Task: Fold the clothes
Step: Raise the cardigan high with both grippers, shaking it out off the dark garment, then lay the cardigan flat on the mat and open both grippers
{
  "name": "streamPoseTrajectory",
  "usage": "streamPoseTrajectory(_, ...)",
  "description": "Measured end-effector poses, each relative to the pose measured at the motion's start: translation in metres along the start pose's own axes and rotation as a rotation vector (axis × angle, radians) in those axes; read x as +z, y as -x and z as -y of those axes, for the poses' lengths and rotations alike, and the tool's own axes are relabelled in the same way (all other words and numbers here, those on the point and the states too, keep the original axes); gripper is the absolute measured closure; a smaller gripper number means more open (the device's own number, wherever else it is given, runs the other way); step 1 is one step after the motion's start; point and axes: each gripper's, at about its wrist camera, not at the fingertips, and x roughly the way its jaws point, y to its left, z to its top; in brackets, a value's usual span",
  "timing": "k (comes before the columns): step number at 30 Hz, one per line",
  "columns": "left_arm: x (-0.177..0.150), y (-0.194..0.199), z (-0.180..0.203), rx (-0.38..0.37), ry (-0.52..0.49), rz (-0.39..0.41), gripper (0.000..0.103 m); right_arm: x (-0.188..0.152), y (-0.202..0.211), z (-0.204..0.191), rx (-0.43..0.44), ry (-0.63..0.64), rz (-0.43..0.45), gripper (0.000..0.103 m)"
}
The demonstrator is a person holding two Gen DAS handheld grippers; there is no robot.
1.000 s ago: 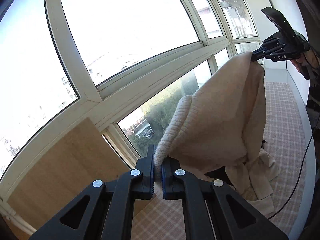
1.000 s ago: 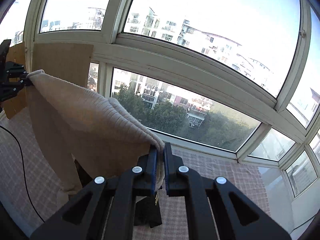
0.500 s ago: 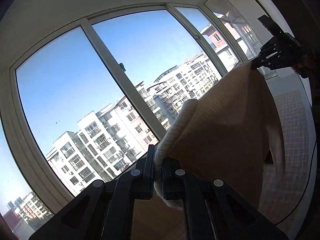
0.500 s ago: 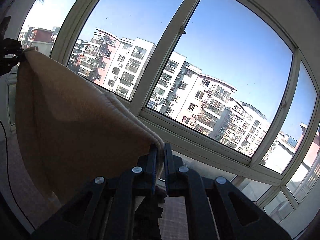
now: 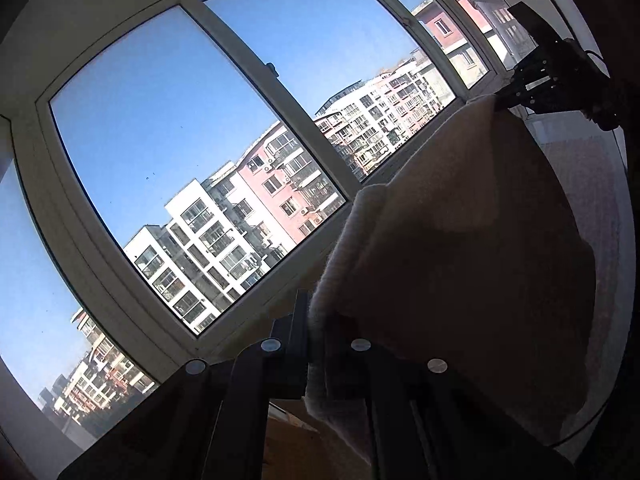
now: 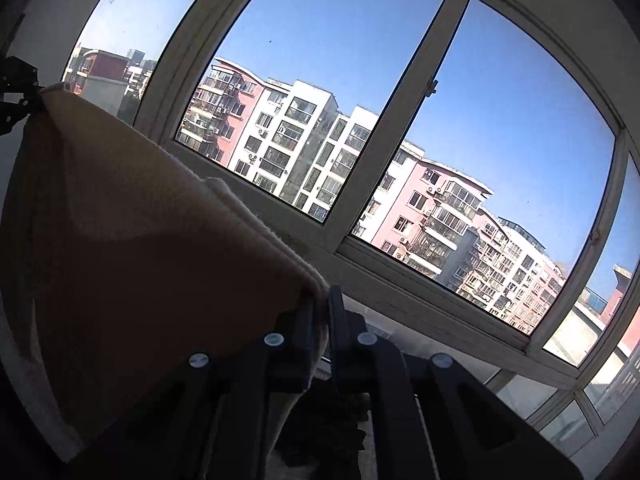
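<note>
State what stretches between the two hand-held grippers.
The beige knitted garment, pinched by left hand-held gripper and right hand-held gripper; both wrist views show it.

Your left tool (image 5: 318, 344) fills the bottom of its own view: matte black, two angular arms converging on narrow upright finger plates. Four round silver screw heads sit across the arms, two inner, two outer. Triangular cut-outs show lower down in the arms. Your right tool (image 6: 322, 328) looks the same up close: black plastic, four silver fasteners in a shallow arc, flat finger plates at the centre. Seen across from the left camera, that right tool is a dark skeletal frame with small pale screws and a thin black cable trailing off it.
</note>
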Motion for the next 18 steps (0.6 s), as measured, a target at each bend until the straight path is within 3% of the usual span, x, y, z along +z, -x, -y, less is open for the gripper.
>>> streamPoseTrajectory(6,-0.1,-0.185,0.032,-0.1,0.008,-0.288,0.098,-0.058,-0.165,-0.064,0.041,0.037,-0.187,0.097)
streamPoseTrajectory(11,-0.195,-0.341,0.087,-0.242,0.016,-0.531,0.098,-0.148,-0.314,-0.127,0.116,0.027,-0.422,0.097)
streamPoseTrajectory(15,-0.245,-0.424,0.124,-0.3,-0.012,-0.648,0.098,-0.195,-0.393,-0.162,0.125,0.059,-0.543,0.097)
streamPoseTrajectory(18,-0.264,-0.464,0.129,-0.342,0.026,-0.695,0.098,-0.214,-0.433,-0.168,0.158,0.051,-0.609,0.097)
